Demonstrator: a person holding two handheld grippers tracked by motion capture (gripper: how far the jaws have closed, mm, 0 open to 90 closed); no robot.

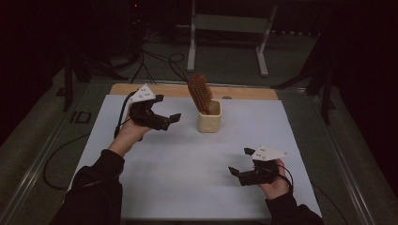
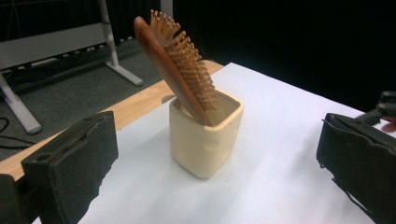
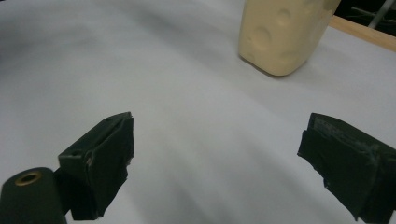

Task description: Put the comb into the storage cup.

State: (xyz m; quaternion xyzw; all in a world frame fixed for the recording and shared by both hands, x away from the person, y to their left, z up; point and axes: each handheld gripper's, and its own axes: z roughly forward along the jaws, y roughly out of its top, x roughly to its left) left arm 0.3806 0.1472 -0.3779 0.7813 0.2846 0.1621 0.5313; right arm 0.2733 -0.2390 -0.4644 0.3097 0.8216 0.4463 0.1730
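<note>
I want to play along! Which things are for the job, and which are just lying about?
For the job: brown wooden hairbrush; cream square cup holding it; left tool, open.
Lying about: grey metal stand legs; black floor cables.

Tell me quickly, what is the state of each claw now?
Left claw: open, holding nothing, beside the cup with the hairbrush.
Right claw: open, holding nothing, above the white sheet.

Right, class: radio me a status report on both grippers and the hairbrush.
Left gripper open, empty, beside cup. Right gripper open, empty, nearer the person. Hairbrush leaning in cup, untouched. Path clear.
</note>
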